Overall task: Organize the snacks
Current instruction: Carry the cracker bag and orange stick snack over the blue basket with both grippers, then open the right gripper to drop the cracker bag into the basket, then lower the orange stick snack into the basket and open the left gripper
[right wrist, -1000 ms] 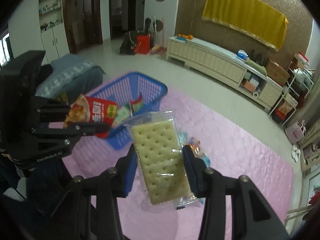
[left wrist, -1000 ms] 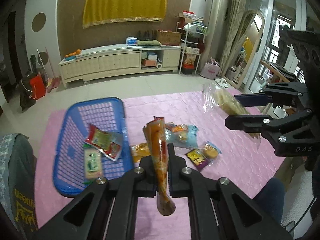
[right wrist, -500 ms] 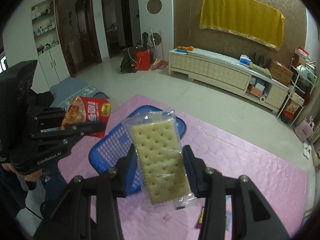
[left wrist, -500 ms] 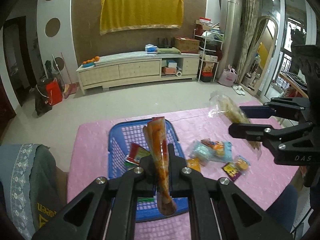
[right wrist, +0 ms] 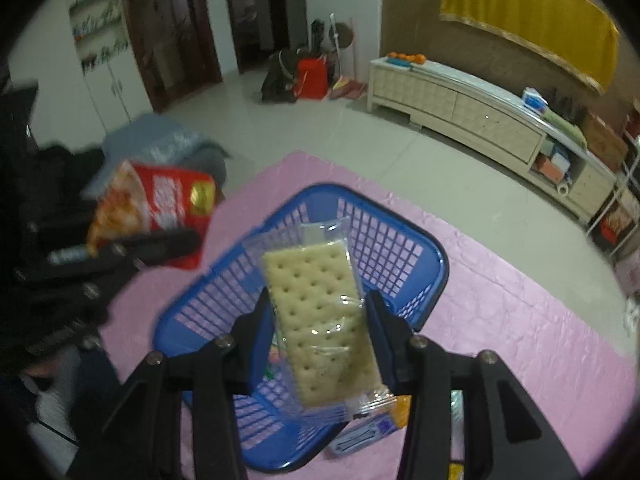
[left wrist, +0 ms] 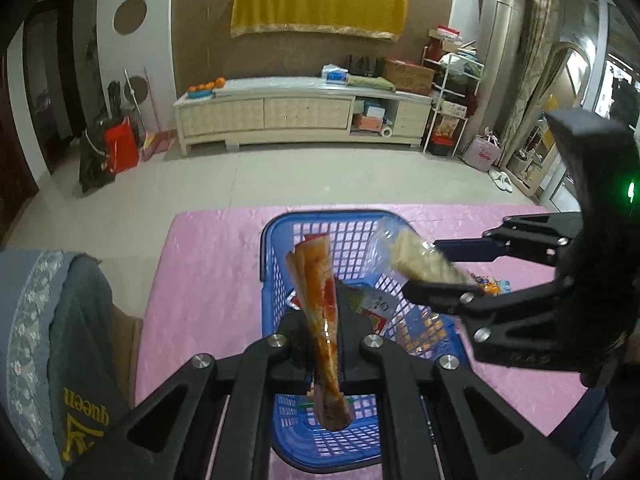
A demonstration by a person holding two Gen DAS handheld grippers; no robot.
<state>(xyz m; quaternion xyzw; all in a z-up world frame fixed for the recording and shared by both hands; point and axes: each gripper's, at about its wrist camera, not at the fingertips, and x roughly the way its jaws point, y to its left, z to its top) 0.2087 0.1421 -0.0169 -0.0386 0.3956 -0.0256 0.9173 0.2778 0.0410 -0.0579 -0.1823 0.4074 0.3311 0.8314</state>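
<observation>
My left gripper (left wrist: 322,330) is shut on a red-orange snack bag (left wrist: 320,312), seen edge-on, and holds it above the blue plastic basket (left wrist: 272,248). My right gripper (right wrist: 320,320) is shut on a clear-wrapped cracker pack (right wrist: 320,320) and holds it over the same basket (right wrist: 432,256). The right gripper (left wrist: 424,268) with the crackers (left wrist: 416,262) reaches in from the right in the left wrist view. The left gripper (right wrist: 160,240) with the red bag (right wrist: 160,204) shows blurred at left in the right wrist view. Several snack packs (left wrist: 376,308) lie inside the basket.
The basket sits on a pink tablecloth (left wrist: 208,280). More snack packs lie on the cloth right of the basket (left wrist: 490,284) and near the front edge (right wrist: 372,432). A grey cloth (left wrist: 52,320) lies at left. A long low cabinet (left wrist: 300,116) stands across the tiled floor.
Both grippers have moved left over the basket, which now sits directly below them. The right gripper has come close beside the left one. Both keep their packs.
</observation>
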